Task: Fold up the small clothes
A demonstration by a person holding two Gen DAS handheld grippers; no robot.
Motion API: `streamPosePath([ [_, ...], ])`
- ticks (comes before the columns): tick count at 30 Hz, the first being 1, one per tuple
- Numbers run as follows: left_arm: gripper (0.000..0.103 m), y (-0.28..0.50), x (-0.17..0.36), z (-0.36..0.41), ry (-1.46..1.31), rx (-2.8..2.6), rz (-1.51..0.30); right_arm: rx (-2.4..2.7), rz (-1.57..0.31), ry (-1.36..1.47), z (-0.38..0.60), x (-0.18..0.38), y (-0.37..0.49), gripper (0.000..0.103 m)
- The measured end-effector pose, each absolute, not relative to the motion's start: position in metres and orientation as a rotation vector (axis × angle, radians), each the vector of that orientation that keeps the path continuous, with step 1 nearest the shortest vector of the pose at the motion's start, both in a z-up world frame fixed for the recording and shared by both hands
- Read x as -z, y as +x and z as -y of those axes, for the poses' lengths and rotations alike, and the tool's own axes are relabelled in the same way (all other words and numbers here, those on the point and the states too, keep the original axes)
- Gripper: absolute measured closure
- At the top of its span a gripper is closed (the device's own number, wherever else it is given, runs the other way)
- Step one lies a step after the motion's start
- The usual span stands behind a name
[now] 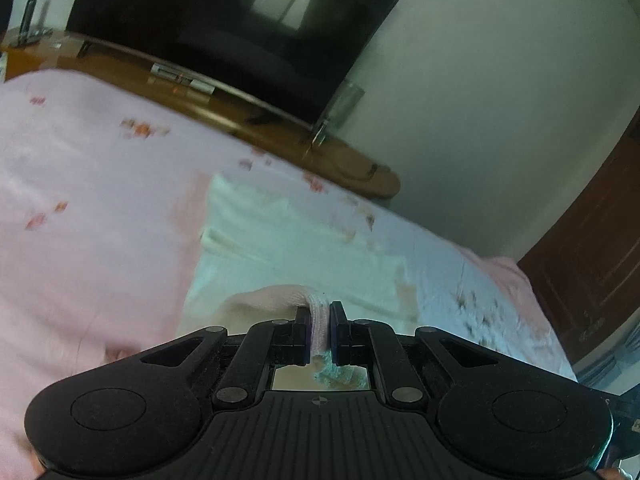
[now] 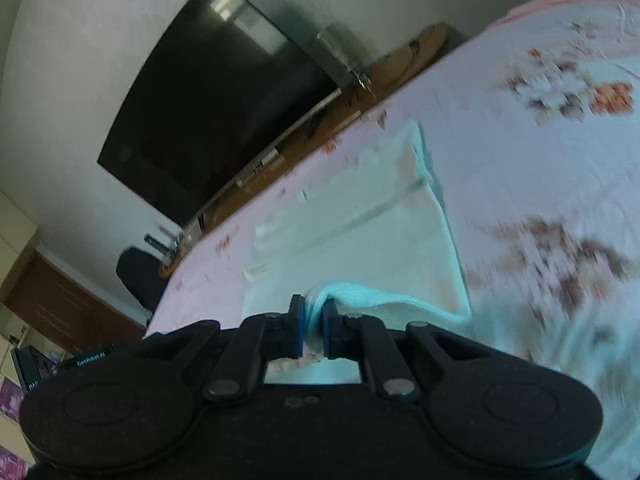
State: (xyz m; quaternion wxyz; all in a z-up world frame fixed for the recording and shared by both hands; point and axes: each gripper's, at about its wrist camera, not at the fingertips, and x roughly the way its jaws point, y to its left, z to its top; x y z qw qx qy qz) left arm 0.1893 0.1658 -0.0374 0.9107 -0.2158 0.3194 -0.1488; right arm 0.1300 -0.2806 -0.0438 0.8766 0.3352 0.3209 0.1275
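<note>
Pale pink bedspread (image 1: 100, 184) scattered with red-orange floral sprigs; larger blooms in white, orange and brown seen on it in right wrist view (image 2: 560, 92). Pale mint-white garment (image 1: 288, 240) laid across bed, cream band along one edge. Pink ribbed knit fold (image 1: 280, 298) pinched in black left tongs (image 1: 319, 330); mint ribbed fold (image 2: 360, 296) pinched in black right tongs (image 2: 313, 330), pads blue. Black television screen (image 1: 224, 24), brown wooden stand (image 1: 348, 160), white wall (image 1: 500, 100), dark brown door (image 1: 592, 280).
</note>
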Motion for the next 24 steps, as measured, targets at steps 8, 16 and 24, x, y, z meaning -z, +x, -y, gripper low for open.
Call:
streamPosePath([
  [8, 0.094, 0.285, 0.017, -0.170, -0.441, 0.310, -0.593, -0.222, -0.587, 0.753, 0.287, 0.028, 0.220, 0.094],
  [16, 0.094, 0.406, 0.062, -0.164, -0.484, 0.238, -0.653, -0.129, -0.582, 0.795, 0.294, 0.054, 0.334, 0.094],
  [24, 0.094, 0.495, 0.129, -0.145, -0.452, 0.152, -0.835, 0.006, -0.700, 0.867, 0.303, 0.125, 0.421, 0.094],
])
